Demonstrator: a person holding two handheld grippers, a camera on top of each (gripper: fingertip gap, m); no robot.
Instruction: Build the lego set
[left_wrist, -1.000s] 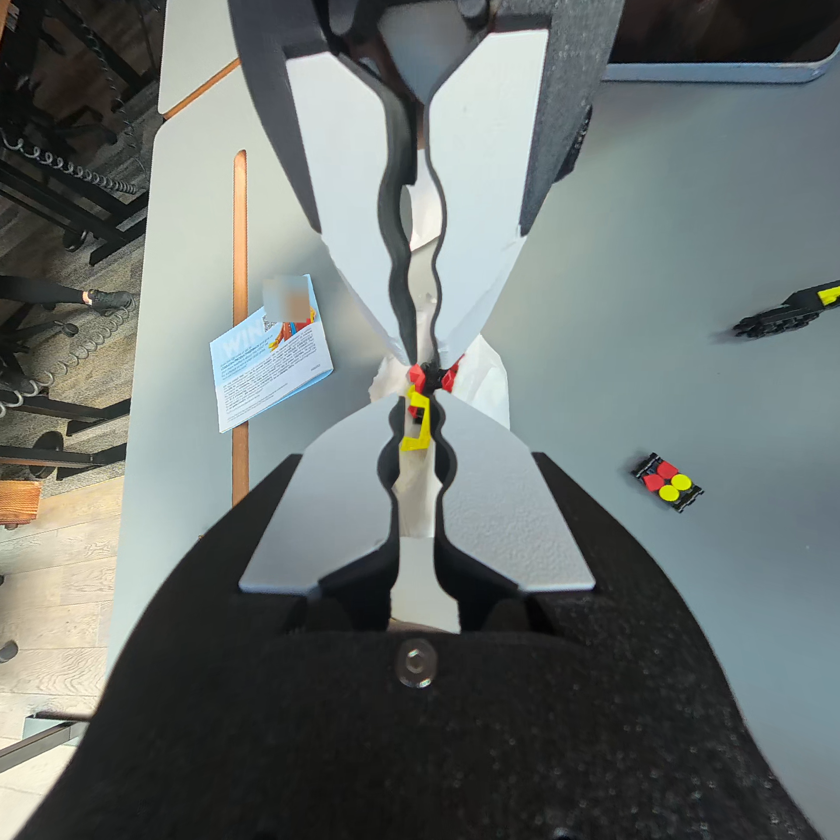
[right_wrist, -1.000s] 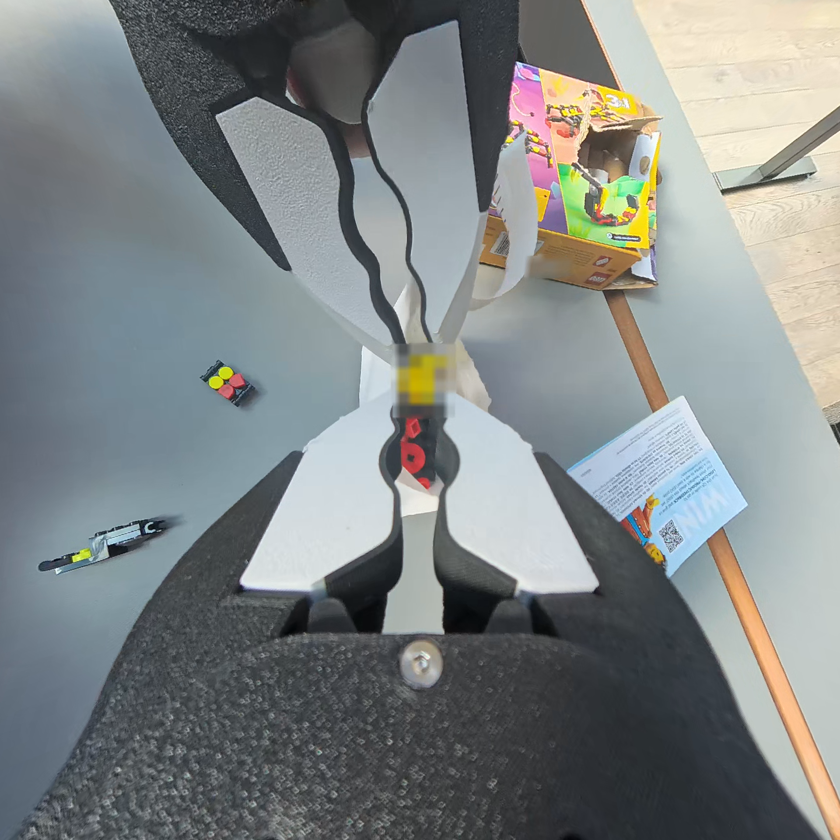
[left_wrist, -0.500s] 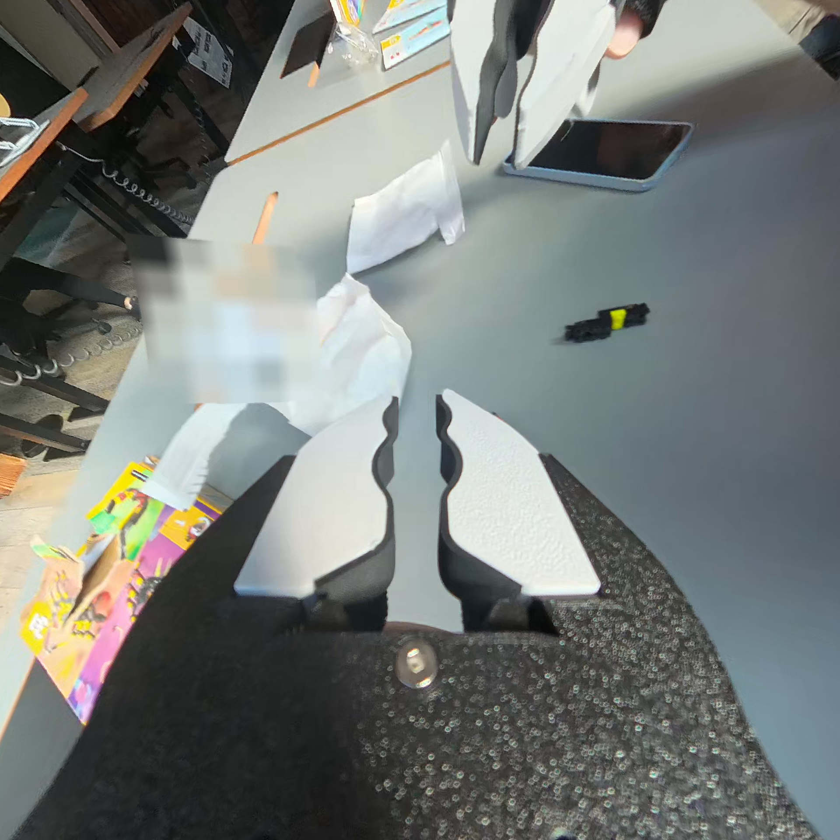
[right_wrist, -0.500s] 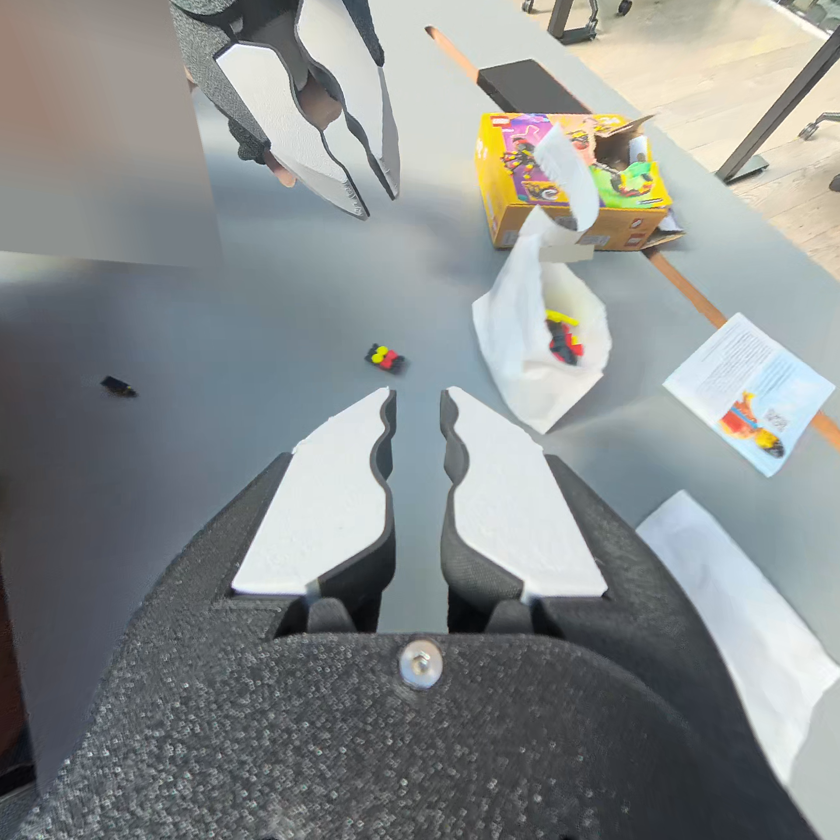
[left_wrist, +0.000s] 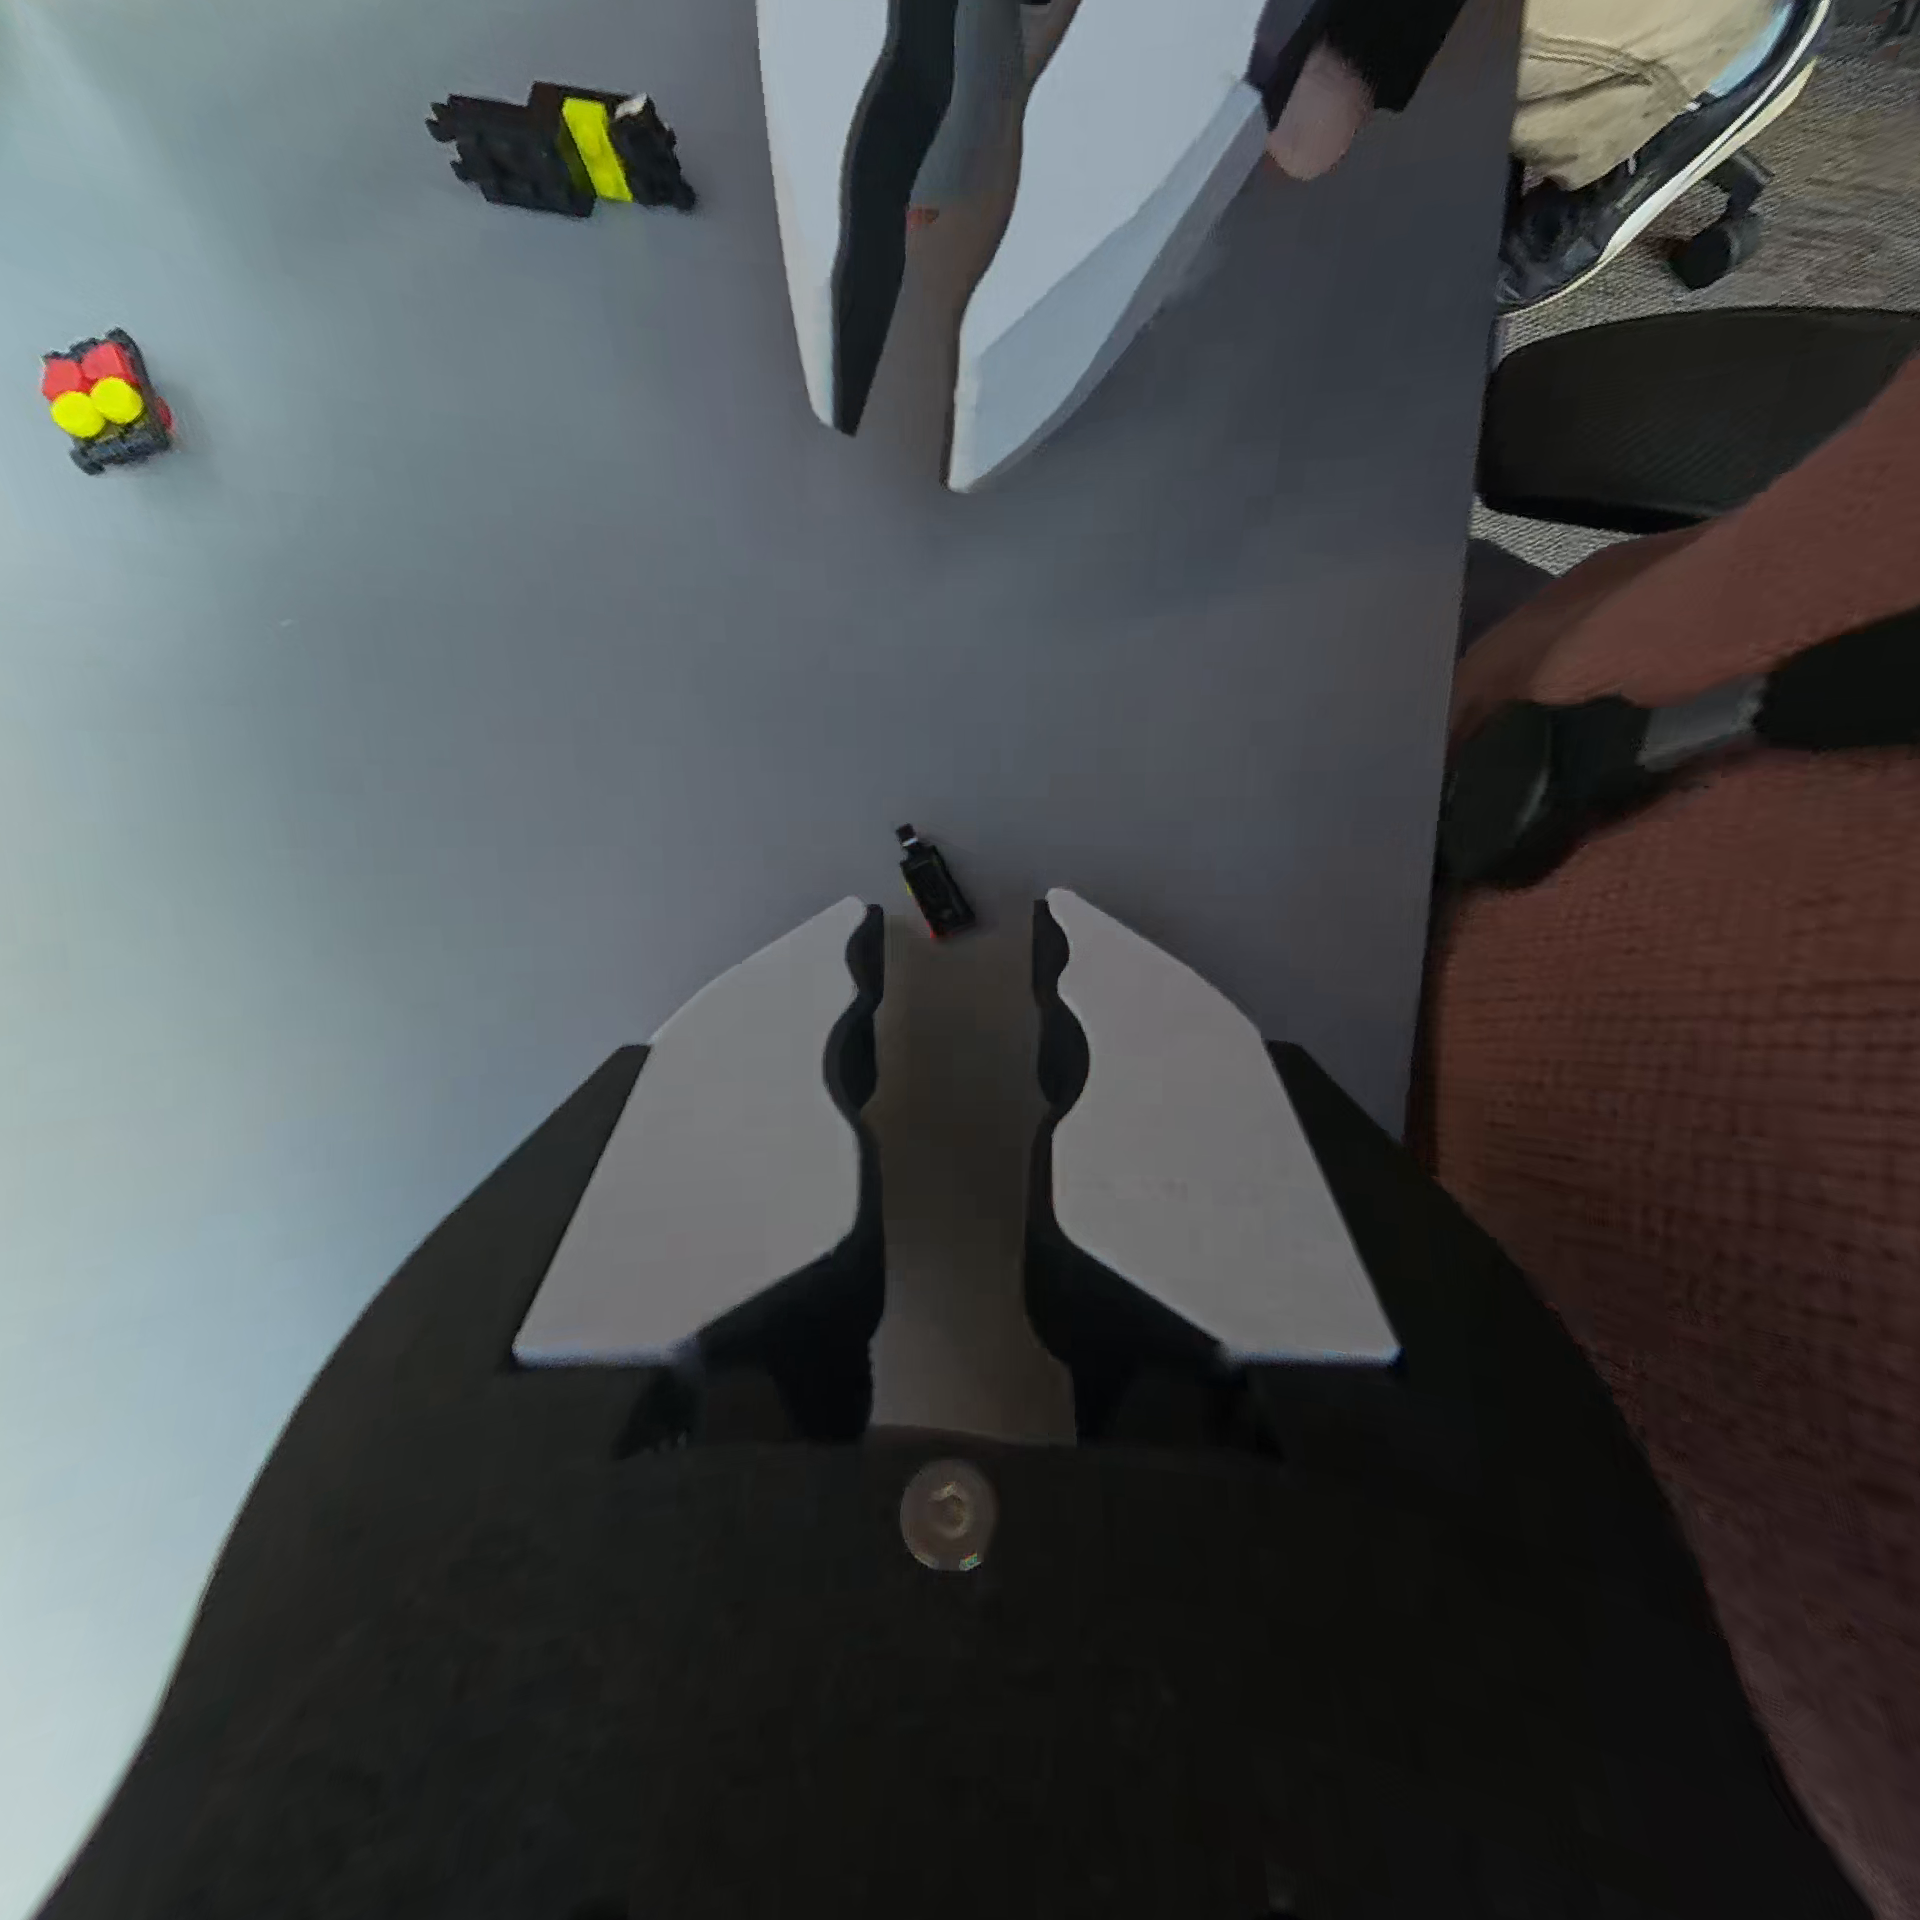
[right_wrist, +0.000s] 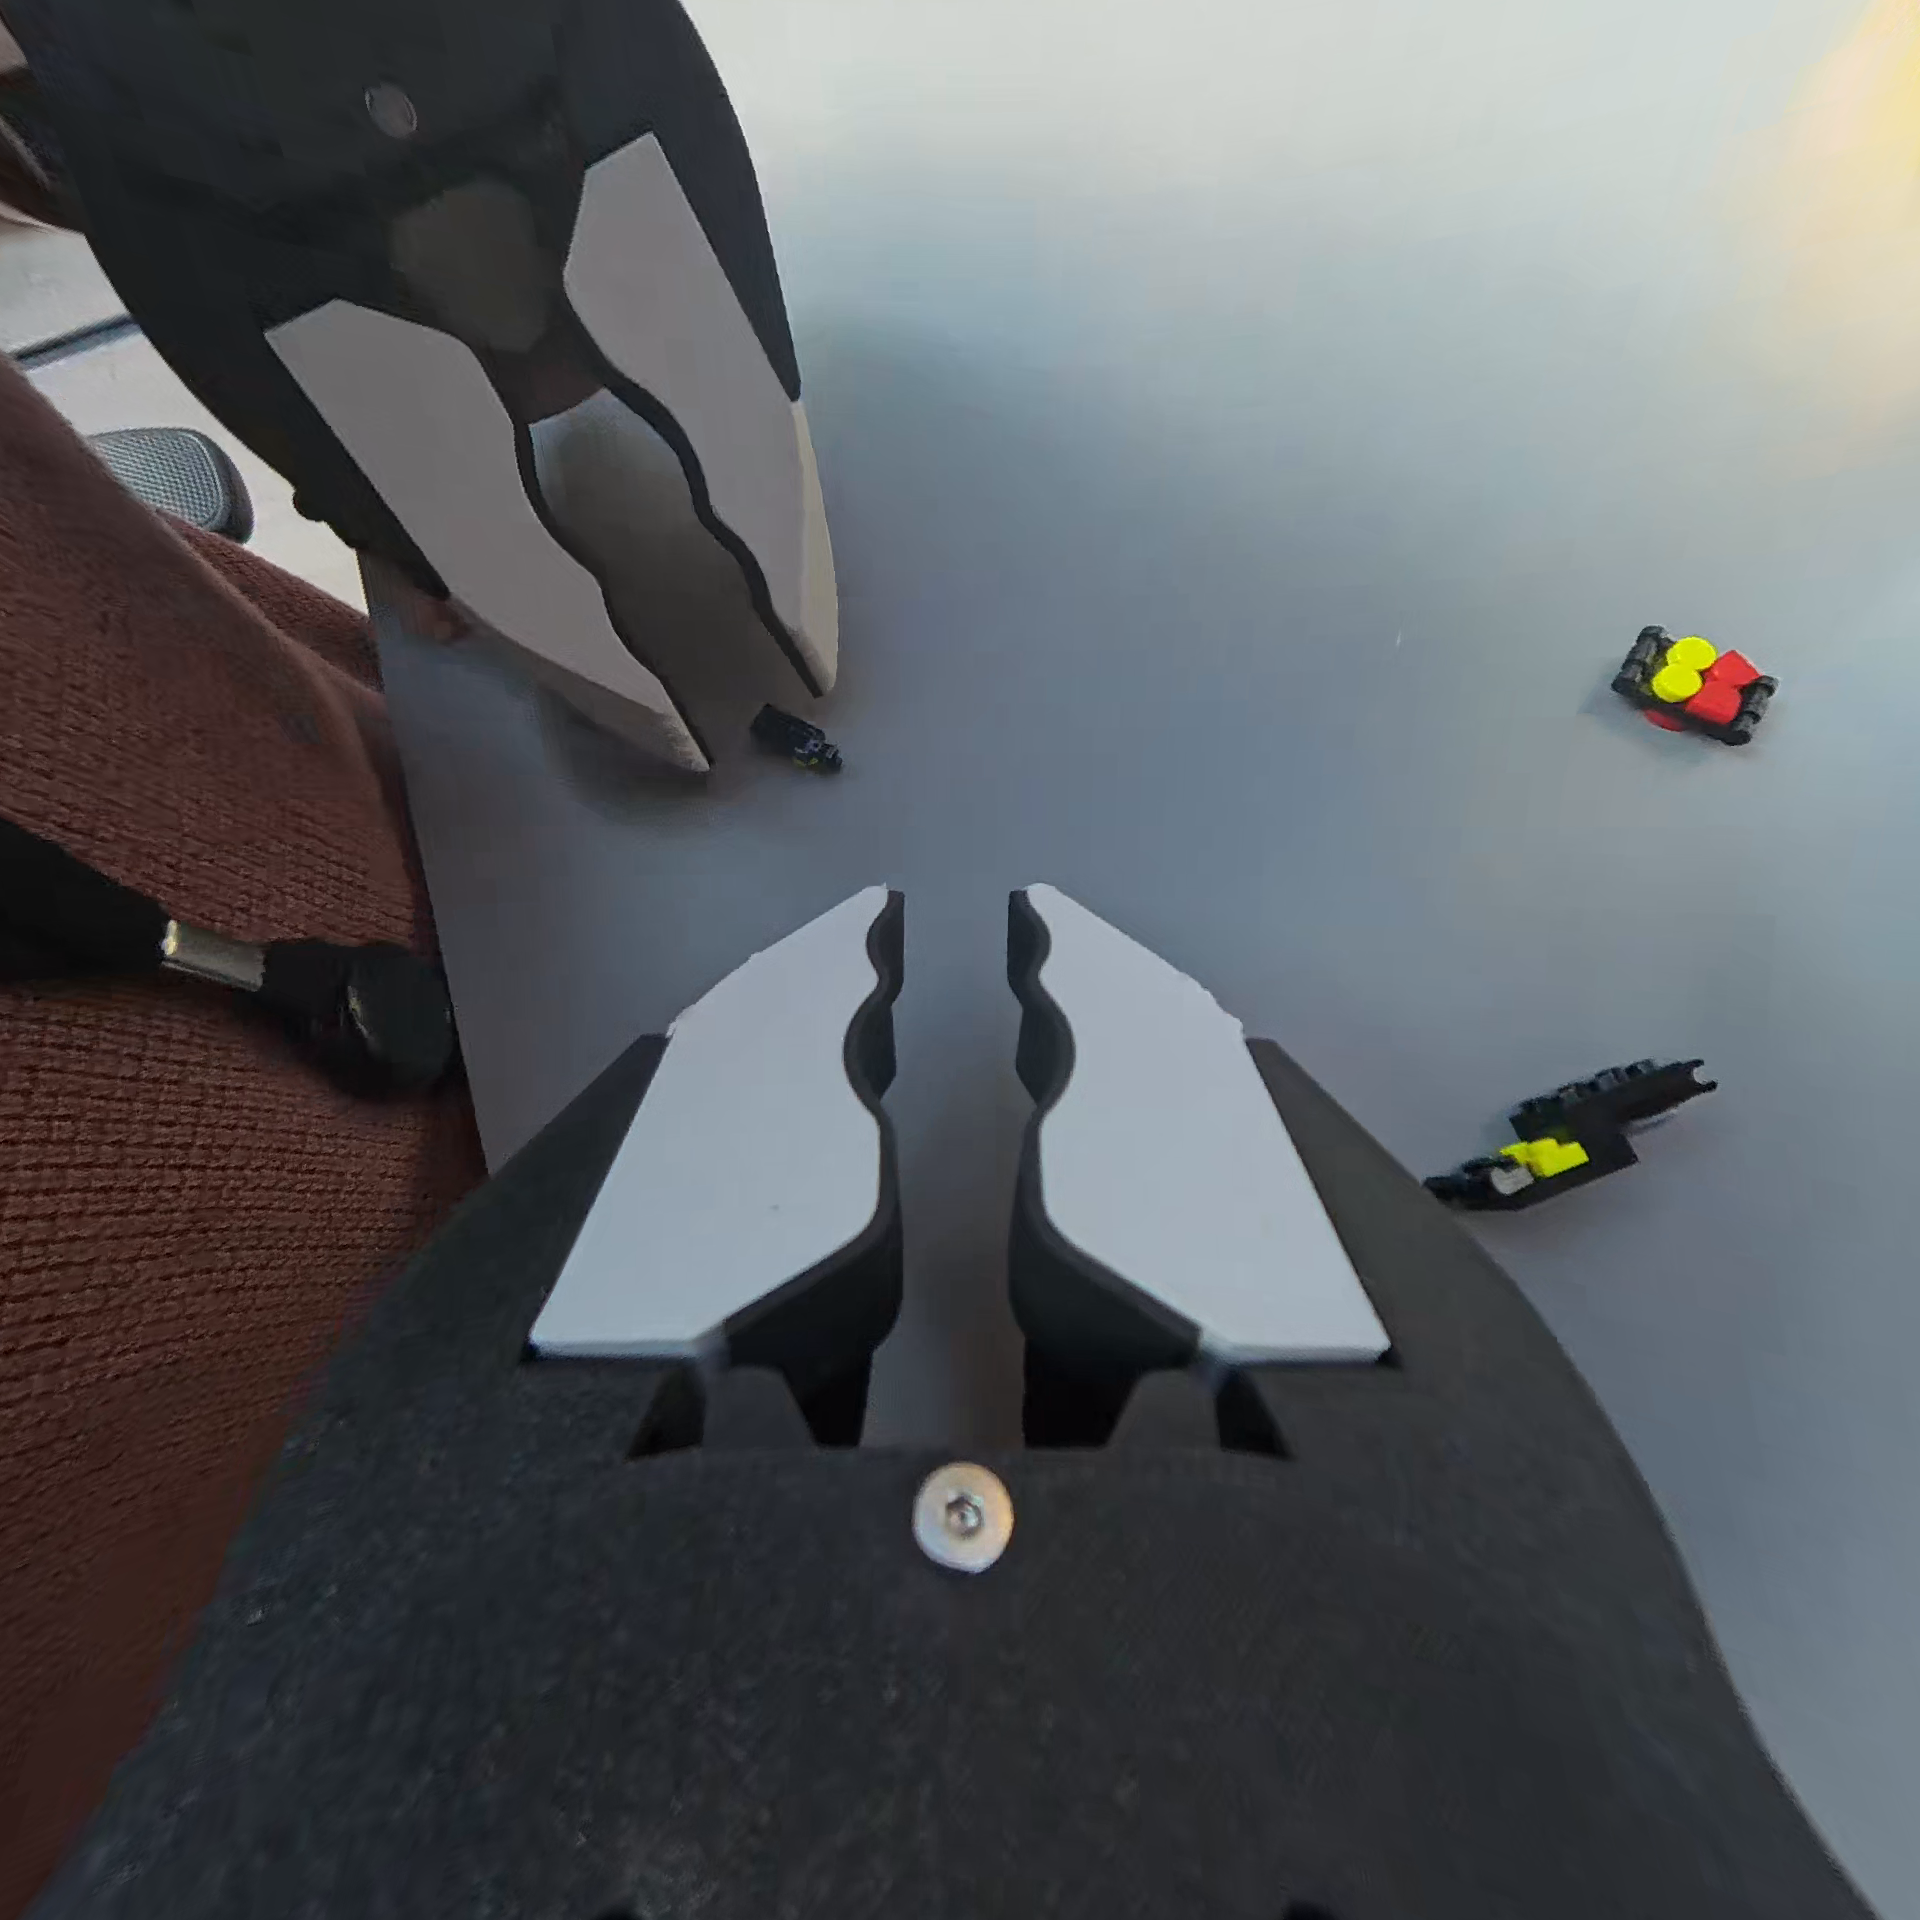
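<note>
Two grippers over the grey table (left_wrist: 416, 727), both empty. My left gripper (left_wrist: 954, 906) hangs low near the table's near edge, fingers parted with a clear gap. Small black lego piece (left_wrist: 933, 881) lies on the table just beyond the fingertips, roughly in line with the gap, not touched; a speck of red shows at its near end. In the right wrist view the same piece (right_wrist: 798, 740) sits just beside the left gripper (right_wrist: 764, 722), close to one tip.

My right gripper (right_wrist: 954, 899) also stands parted, nothing between the fingers, bare table under the gap. From the left wrist view it (left_wrist: 899, 452) points down from the top of the frame, tips apart, well clear of the small piece.

Other lego on the table, all well apart from both tools:
- black sub-assembly with a yellow brick (left_wrist: 566, 154); in the right wrist view (right_wrist: 1569, 1138) it lies off to my right, long and flat.
- small black block topped with two red and two yellow round pieces (left_wrist: 102, 400), farther out; also seen at (right_wrist: 1696, 684).

Brown knitted sleeve (left_wrist: 1683, 1143) with a black strap (left_wrist: 1621, 748) fills the side by the table edge. An office chair (left_wrist: 1704, 426) and a shoe (left_wrist: 1642, 187) show beyond the table.

Writing and brands: none readable on any piece, gripper or surface in either view.
</note>
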